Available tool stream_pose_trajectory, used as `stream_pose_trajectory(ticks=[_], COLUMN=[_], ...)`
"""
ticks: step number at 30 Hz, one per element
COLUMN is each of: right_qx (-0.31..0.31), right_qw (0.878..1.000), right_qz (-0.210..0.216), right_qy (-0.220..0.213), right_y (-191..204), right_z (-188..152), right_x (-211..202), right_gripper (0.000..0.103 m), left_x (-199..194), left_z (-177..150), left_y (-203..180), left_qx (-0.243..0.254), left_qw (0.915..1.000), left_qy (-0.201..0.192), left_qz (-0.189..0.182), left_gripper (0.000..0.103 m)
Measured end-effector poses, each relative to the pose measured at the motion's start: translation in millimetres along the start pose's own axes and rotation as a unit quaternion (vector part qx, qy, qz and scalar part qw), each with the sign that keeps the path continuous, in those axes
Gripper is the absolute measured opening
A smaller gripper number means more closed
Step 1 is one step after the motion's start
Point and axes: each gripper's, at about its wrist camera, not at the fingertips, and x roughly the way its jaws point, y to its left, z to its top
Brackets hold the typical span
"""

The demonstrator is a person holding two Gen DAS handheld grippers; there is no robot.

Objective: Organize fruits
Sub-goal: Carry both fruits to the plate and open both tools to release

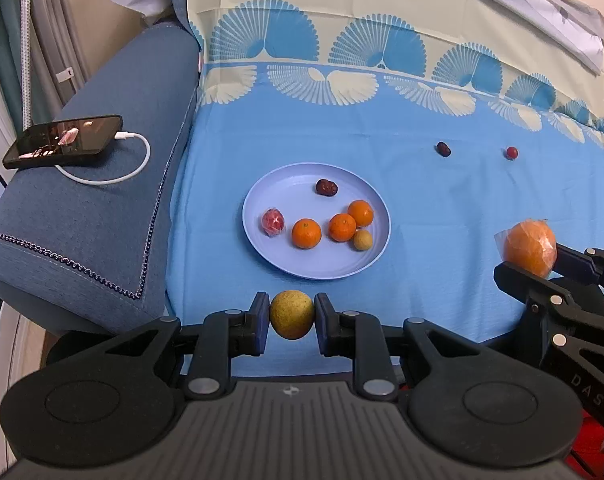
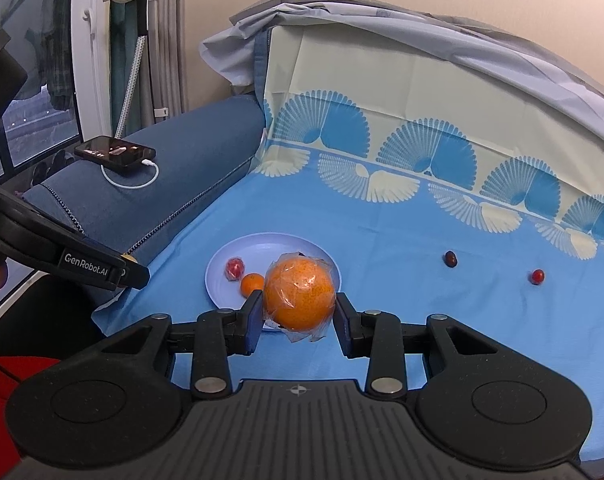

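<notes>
The left gripper (image 1: 292, 320) pinched a small yellow-green fruit (image 1: 291, 314) and the right gripper (image 2: 298, 308) a plastic-wrapped orange (image 2: 299, 295), whose slick film risked slipping from its fingers short of the plate (image 1: 262, 256) ahead.

1. Left tool (image 1: 292, 320) – matte black plastic, with two round side discs, a ribbed grey centre panel and blue pads on the fingers (image 1: 259, 322).
2. Right tool (image 2: 298, 318) – the same black build, with silver rivets at the linkage joints.
3. White "GenRobot.AI" lettering marks the left tool's side; red clothing shows below.
</notes>
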Motion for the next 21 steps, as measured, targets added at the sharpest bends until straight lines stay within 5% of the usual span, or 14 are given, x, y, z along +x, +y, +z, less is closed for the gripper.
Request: stream_pose_trajectory(ticks=[21], right_qx=[0.004], right_qw=[0.999], right_qz=[0.01], right_qy=[0.042], right_y=[-1.1], right_z=[-3.6], right_x=[24.5], right_gripper=[0.039], left_x=[29.1], left_z=[0.9], left_y=[3.3], left_qx=[-0.001], left_qw=[0.9994], left_qy=[0.035], left_qz=[-0.004], left_gripper=[0.026])
